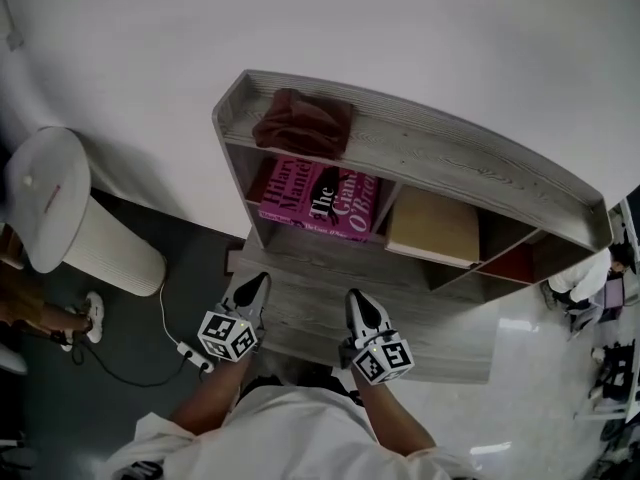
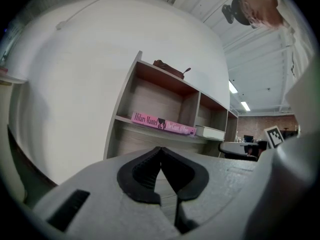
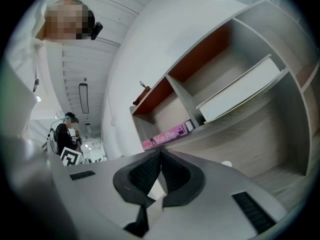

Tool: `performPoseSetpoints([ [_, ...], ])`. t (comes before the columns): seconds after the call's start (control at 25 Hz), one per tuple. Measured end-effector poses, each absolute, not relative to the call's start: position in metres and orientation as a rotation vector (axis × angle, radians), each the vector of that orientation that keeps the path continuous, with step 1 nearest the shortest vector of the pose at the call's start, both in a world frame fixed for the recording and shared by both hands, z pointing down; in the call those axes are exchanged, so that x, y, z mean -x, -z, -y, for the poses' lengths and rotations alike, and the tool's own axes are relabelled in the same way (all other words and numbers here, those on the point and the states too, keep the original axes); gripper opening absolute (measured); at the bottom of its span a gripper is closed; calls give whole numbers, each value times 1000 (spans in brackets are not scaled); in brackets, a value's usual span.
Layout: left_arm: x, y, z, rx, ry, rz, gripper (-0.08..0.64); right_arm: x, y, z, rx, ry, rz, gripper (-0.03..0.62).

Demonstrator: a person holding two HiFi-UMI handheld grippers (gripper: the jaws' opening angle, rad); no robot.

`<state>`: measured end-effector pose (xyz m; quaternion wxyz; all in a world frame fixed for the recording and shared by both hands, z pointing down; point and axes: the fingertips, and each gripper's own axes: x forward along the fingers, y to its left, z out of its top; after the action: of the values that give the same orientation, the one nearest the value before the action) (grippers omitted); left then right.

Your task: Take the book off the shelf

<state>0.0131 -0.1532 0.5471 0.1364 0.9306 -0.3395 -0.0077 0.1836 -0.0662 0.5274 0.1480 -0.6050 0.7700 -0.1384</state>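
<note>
Our L gripper (image 2: 160, 149) & R gripper (image 3: 160, 153): ribbed jaws pressed together, empty. Flat pink book (image 1: 320, 200) in grey wood-grain shelf (image 1: 450, 148) cubby.

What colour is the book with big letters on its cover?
The book is bright pink, seen best in the head view.

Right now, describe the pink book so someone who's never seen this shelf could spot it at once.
Find the grey wooden shelf unit against the white wall. In its left compartment, below the dark red cloth on top, the pink book lies flat. Its bright cover carries large lettering, while the pale book in the next compartment is plain.
</note>
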Motion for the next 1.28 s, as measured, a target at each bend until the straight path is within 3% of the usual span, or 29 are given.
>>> performPoseSetpoints([
  [1.16, -30, -533, 230, -2039, 595, 485, 20, -187, -495, 140, 1388, 723, -1732, 20],
  [1.28, -29, -529, 233, -1993, 641, 442, 49, -189, -495, 142, 1361, 749, -1685, 85],
])
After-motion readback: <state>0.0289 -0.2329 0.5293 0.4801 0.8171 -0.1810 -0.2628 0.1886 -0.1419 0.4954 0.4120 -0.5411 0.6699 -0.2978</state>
